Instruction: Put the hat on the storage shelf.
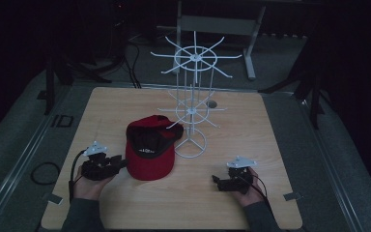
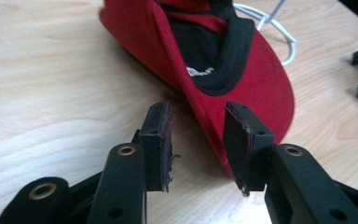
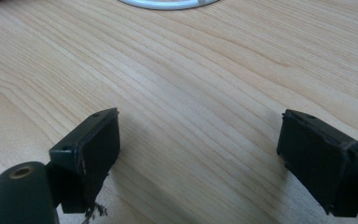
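A red cap (image 1: 149,154) with a black lining lies upside down on the wooden table (image 1: 251,125), its brim towards me. My left gripper (image 1: 121,163) sits at the cap's left, pointing at it. In the left gripper view the left gripper (image 2: 200,116) is open. The edge of the cap's brim (image 2: 261,84) runs between the jaws, close to the right-hand one, and the pads do not press on it. My right gripper (image 1: 217,181) rests near the front right of the table. The right gripper (image 3: 200,135) is wide open over bare wood.
A white wire display rack (image 1: 192,106) with two tiers of radiating hooks stands mid-table just behind the cap; its ring base (image 3: 168,3) lies ahead of the right gripper. The table's surroundings are dark, with stand legs beyond the far edge.
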Demonstrator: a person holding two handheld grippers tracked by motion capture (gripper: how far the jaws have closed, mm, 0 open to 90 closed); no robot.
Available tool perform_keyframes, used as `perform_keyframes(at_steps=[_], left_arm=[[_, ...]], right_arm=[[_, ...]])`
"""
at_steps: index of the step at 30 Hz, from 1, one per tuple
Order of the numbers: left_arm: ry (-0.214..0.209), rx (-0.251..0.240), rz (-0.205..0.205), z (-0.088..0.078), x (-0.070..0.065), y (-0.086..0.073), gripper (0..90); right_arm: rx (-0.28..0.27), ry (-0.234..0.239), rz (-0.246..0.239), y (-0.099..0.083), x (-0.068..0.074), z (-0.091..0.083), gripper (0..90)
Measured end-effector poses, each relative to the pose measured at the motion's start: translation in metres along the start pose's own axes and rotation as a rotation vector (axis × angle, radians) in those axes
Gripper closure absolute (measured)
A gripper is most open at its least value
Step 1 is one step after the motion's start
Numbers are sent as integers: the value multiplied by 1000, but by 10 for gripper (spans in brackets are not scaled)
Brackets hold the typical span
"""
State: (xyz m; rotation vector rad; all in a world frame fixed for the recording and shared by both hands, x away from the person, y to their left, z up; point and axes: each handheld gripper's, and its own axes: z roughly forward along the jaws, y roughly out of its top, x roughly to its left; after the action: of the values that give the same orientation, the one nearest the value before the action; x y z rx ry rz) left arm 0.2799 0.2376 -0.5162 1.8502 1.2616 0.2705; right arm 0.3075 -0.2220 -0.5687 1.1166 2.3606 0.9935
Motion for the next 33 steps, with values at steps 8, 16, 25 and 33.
perform_keyframes(at_steps=[8,16,25,33], left_arm=[[-62,106,15,21,-3,-1,607],[-96,182,62,40,-7,2,654],[-143,247,62,52,-5,5,638],[-186,283,67,60,-9,6,623]], right_arm=[[0,0,0,0,0,0,129],[0,0,0,0,0,0,129],[0,0,0,0,0,0,129],[0,0,0,0,0,0,129]])
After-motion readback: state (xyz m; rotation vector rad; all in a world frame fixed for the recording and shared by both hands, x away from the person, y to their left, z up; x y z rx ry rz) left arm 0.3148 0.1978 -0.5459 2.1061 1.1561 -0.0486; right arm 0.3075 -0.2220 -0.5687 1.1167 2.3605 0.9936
